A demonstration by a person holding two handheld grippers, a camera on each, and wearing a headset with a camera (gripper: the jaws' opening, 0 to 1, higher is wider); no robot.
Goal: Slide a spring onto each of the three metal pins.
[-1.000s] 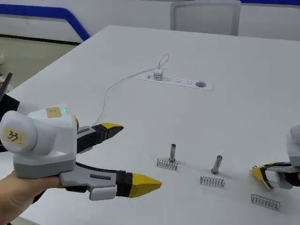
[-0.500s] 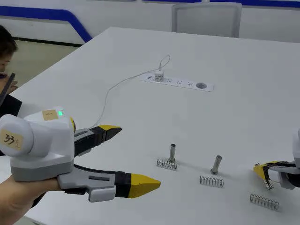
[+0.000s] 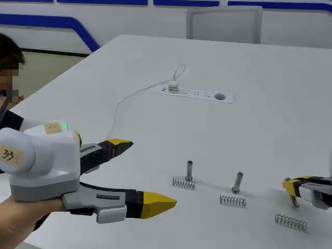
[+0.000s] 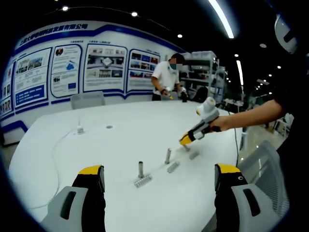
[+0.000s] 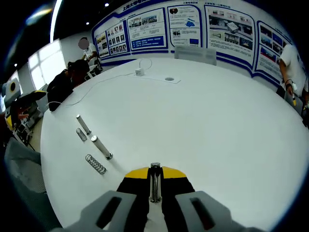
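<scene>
The table (image 3: 270,104) has a smooth white top with a soft sheen. The left pin (image 3: 189,170), middle pin (image 3: 238,182) and the held pin (image 5: 154,181) in the right gripper (image 3: 290,185) are polished metal; the springs (image 3: 233,201) are thin bright wire. The left gripper (image 3: 148,171) is matt grey and white plastic with smooth yellow tips. The power strip (image 3: 197,94) is white plastic.

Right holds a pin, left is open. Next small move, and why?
Probably lower the left gripper to the spring beside the nearest pin: its jaws stand open and empty, the spring lies loose, and the right gripper is shut on the third pin.
</scene>
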